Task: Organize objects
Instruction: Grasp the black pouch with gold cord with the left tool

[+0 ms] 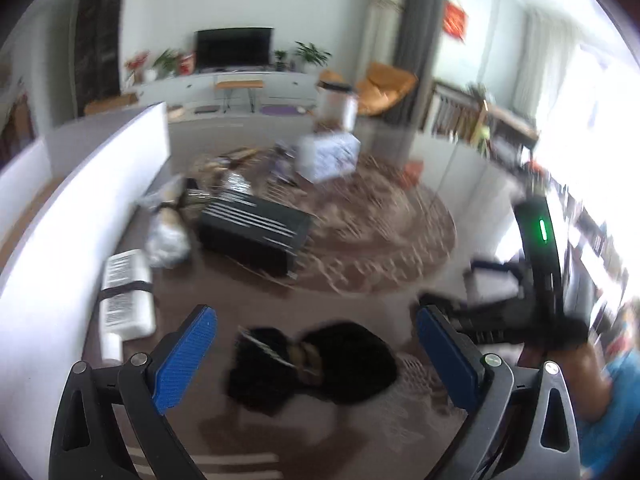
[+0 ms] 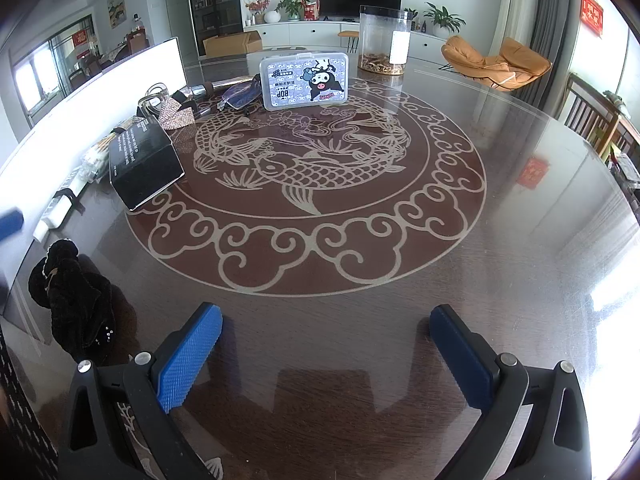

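Observation:
A black fuzzy hair scrunchie (image 1: 312,364) lies on the dark round table (image 1: 360,300), just ahead of my open left gripper (image 1: 316,344) and between its blue pads. The same scrunchie (image 2: 72,296) shows at the left edge of the right wrist view. My right gripper (image 2: 326,340) stands open over bare table (image 2: 520,240) with nothing between its fingers. The right gripper's body, with a green light (image 1: 542,230), is held by a gloved hand at the right of the left wrist view. This left view is motion-blurred.
A black box (image 2: 146,164), a cartoon-printed plastic case (image 2: 306,80), glasses (image 2: 240,94), a clear jar (image 2: 384,40) and small clutter stand at the table's far left and back. A white board (image 2: 100,96) borders the left side. White packets (image 1: 126,292) lie beside it.

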Demonstrator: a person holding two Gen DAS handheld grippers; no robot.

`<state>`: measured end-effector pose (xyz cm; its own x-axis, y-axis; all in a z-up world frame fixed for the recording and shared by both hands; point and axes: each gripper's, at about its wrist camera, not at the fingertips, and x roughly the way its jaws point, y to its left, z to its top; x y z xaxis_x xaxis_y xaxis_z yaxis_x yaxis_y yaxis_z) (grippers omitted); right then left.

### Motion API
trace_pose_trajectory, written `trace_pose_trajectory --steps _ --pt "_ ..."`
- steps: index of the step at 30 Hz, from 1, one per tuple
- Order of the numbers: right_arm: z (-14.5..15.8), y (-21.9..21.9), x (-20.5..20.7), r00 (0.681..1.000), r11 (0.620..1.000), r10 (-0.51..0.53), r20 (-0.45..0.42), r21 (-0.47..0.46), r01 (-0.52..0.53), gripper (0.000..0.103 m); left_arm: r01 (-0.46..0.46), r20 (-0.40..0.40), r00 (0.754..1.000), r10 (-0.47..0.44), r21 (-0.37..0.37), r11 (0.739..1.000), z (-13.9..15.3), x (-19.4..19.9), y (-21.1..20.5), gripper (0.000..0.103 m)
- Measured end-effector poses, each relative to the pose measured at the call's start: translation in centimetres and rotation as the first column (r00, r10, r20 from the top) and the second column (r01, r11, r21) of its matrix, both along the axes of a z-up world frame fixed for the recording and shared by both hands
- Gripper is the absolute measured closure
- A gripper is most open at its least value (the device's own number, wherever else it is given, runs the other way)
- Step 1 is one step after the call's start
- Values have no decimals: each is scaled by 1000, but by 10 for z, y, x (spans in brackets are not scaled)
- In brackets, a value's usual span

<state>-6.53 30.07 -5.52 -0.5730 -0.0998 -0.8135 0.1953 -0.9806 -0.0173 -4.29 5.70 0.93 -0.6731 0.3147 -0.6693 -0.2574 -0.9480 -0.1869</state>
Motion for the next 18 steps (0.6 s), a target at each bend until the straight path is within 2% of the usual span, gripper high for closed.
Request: trace_pose_trajectory --steps 3,5,6,8,9,11,13,15,18 --pt "0 0 0 1000 1000 0 0 0 0 0 0 60 998 -9 134 991 0 -19 -38 1" --pt "0 0 0 1000 1000 0 0 0 0 0 73 65 994 -85 166 983 -1 -23 -42 1" --pt "0 0 0 1000 1000 0 0 0 0 0 126 63 989 -137 160 979 -1 -20 -38 1" --pt "0 0 0 1000 1000 0 0 0 0 0 251 84 962 -260 104 962 -7 -24 -21 1" --pt "0 0 0 1000 1000 0 0 0 0 0 276 101 954 -281 62 959 -11 -24 -11 1" --pt "0 0 0 1000 1000 0 0 0 0 0 250 134 960 -246 -17 968 -20 -27 5 1" --pt "0 0 0 1000 1000 0 0 0 0 0 261 145 956 -255 -22 965 -28 -28 17 1" --pt "0 0 0 1000 1000 0 0 0 0 0 306 176 939 -295 -37 951 -36 -26 25 1" --pt "0 0 0 1000 1000 0 0 0 0 0 393 220 902 -372 -61 917 -40 -16 32 1"
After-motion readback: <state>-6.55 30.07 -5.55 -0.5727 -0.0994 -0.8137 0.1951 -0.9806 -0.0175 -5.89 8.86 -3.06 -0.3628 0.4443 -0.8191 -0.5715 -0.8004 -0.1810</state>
